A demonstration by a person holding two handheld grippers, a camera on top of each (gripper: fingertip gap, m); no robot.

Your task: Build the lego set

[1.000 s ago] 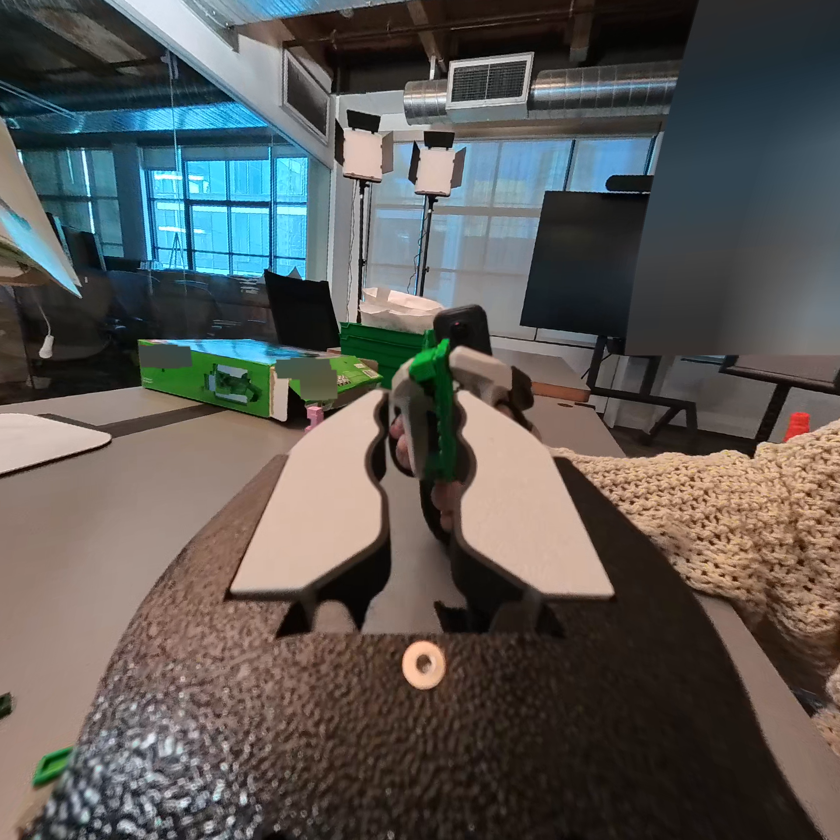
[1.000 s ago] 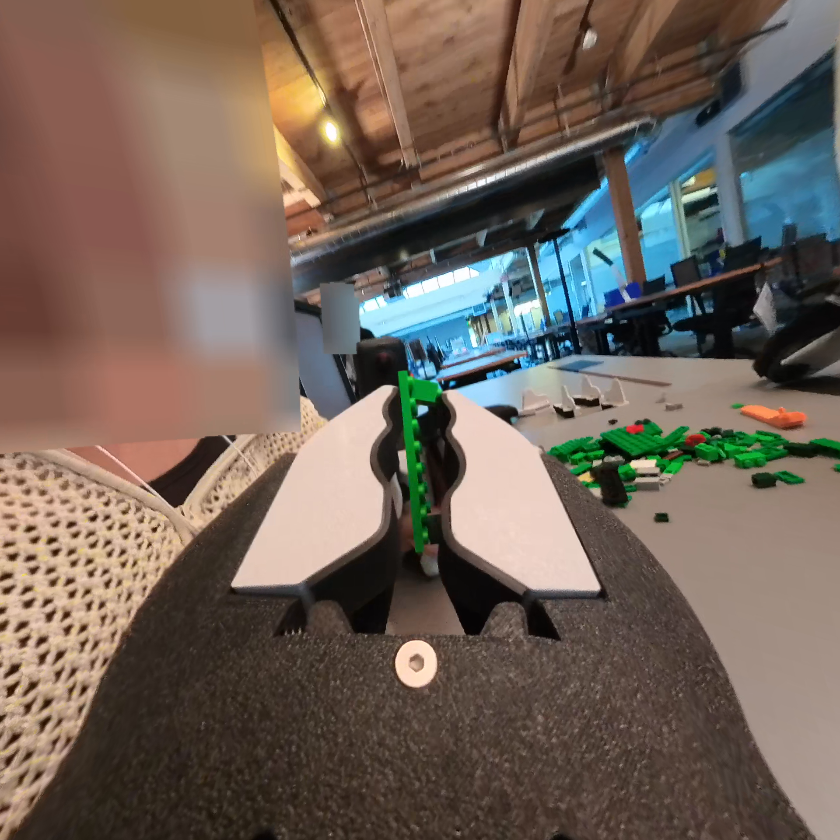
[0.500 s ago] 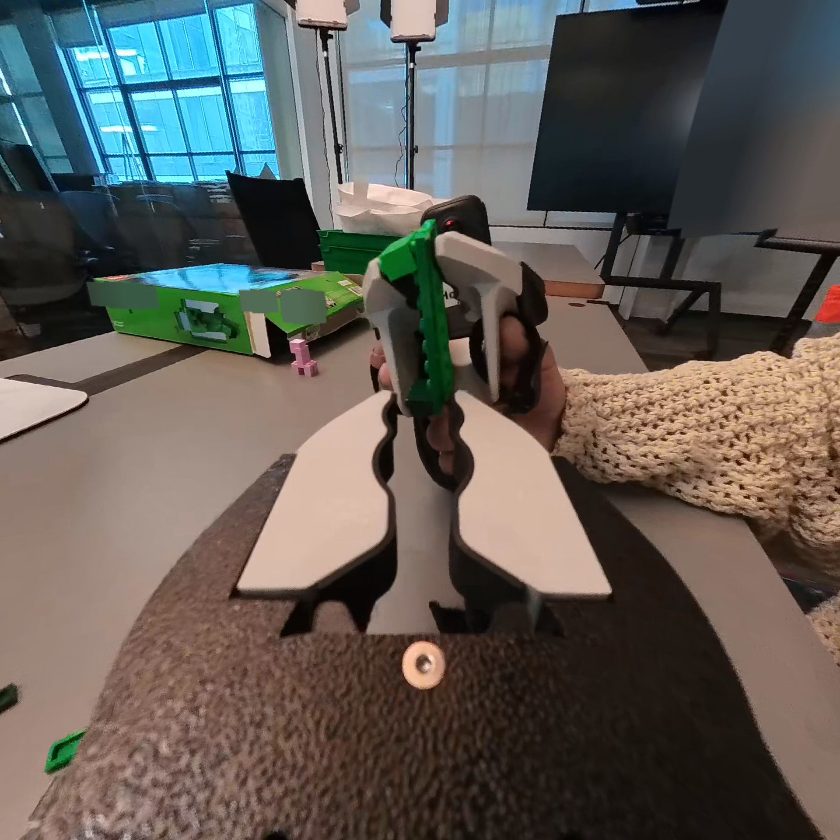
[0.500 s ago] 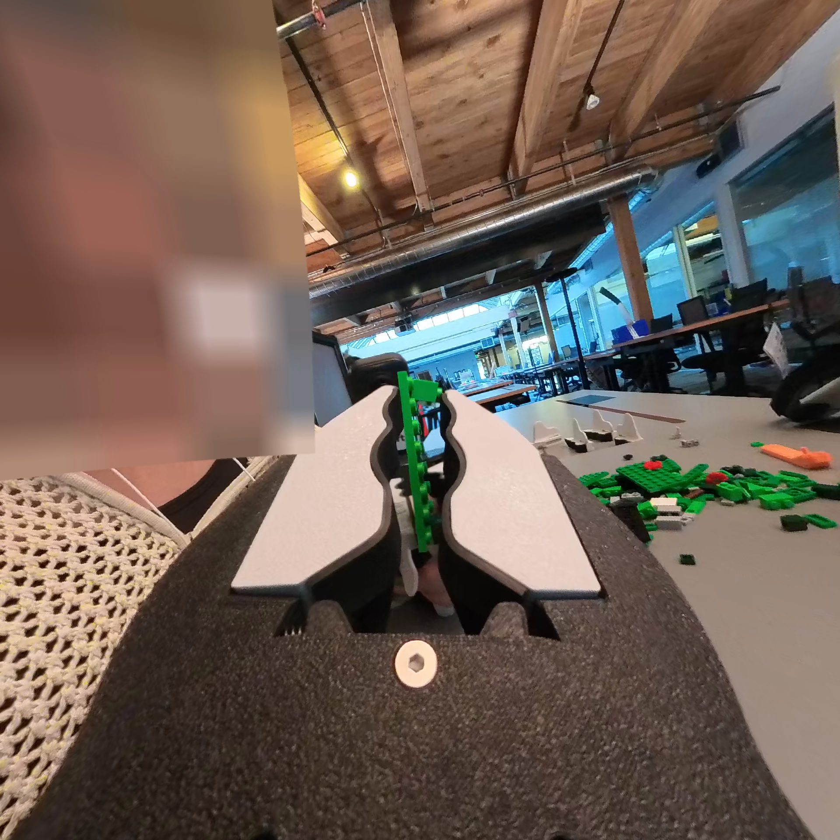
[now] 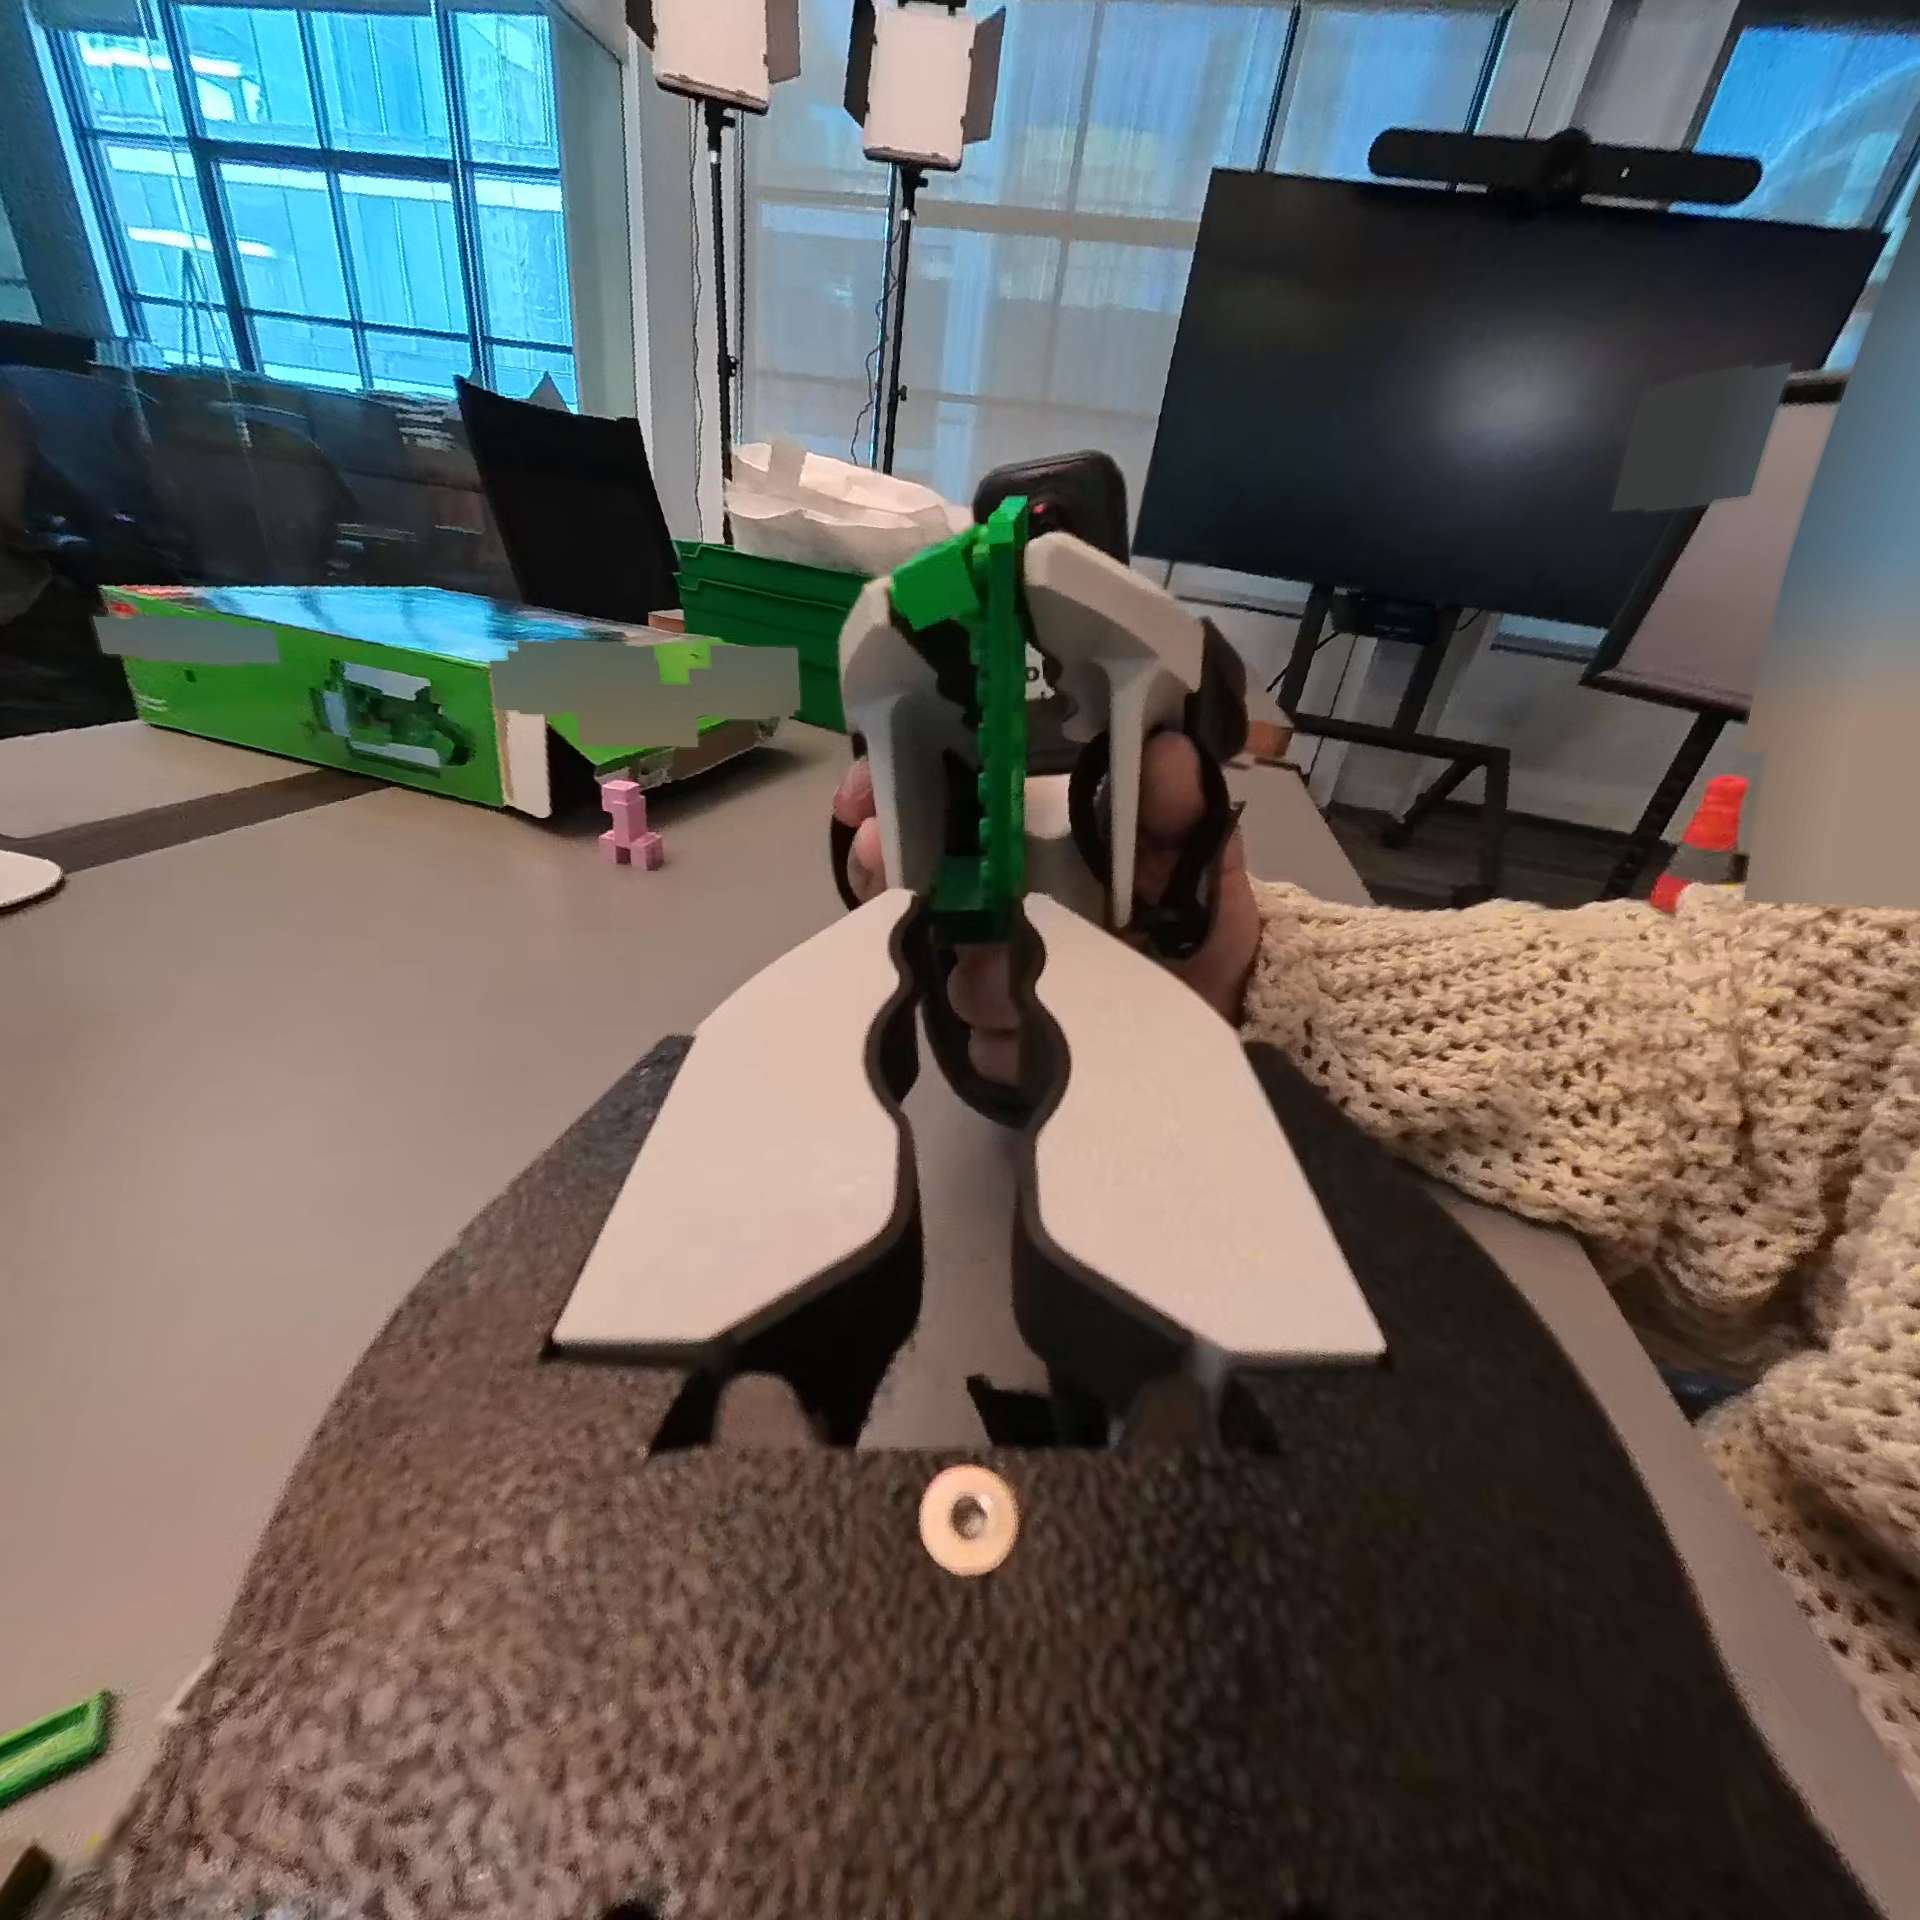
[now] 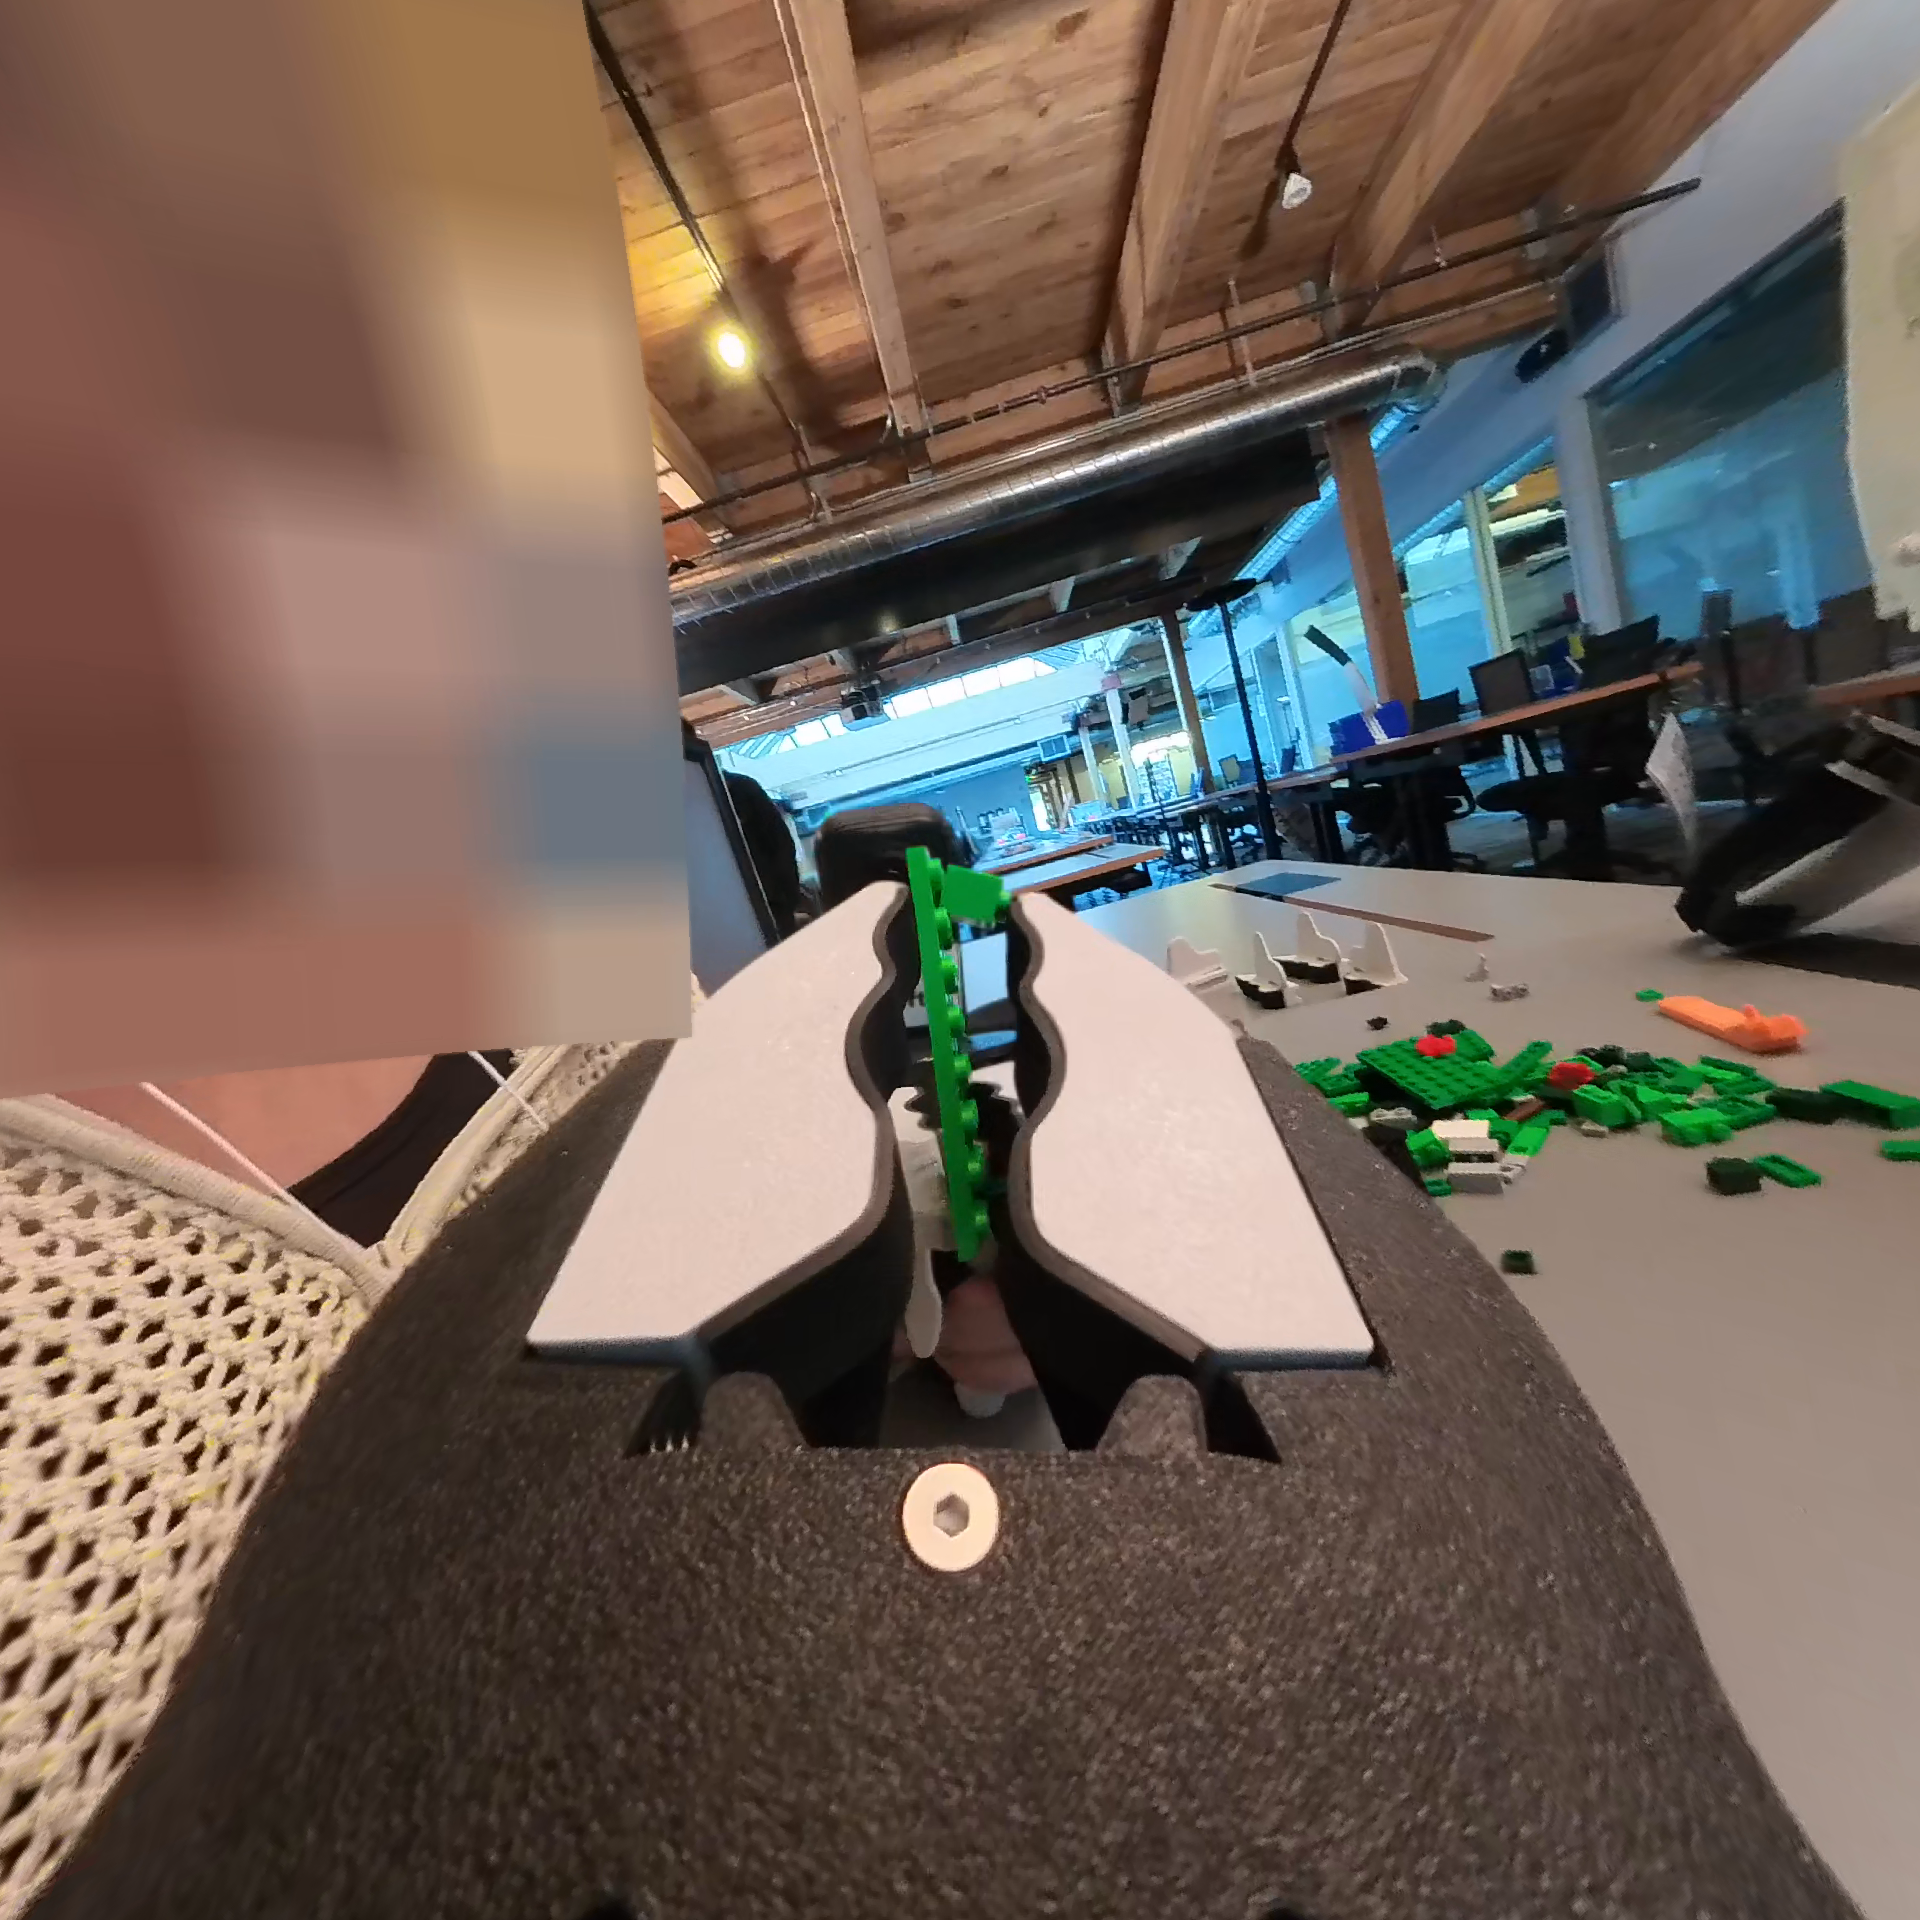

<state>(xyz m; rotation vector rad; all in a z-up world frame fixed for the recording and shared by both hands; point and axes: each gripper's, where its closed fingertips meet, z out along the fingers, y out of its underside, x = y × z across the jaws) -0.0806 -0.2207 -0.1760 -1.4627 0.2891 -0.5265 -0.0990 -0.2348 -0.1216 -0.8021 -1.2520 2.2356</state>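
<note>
A long green lego plate [image 6: 951, 1060] stands on edge between the fingers of my right gripper [image 6: 956, 899], which is shut on it. A small green piece [image 6: 975, 891] sits at its far end. In the left wrist view the plate [image 5: 997, 727] is upright in the right gripper's white fingers [image 5: 1091, 644], with the small piece [image 5: 935, 577] at the top. My left gripper [image 5: 971, 914] faces it. Its jaws stand a narrow gap apart with nothing between them. The plate's lower end is just past its tips.
A pile of loose green bricks [image 6: 1507, 1101] and an orange tool [image 6: 1730, 1023] lie on the grey table at right. A green set box [image 5: 416, 696] and a small pink figure [image 5: 629, 831] stand on the table [image 5: 312, 1039]. A knitted sleeve [image 5: 1558, 1091] reaches in from the right. The gap from one gripper's tips to the other's is roughly 5 centimetres.
The right gripper and its plate have risen in the left wrist view, so the plate's lower end went from between the left fingers to their tips. Neither gripper's jaws have changed.
</note>
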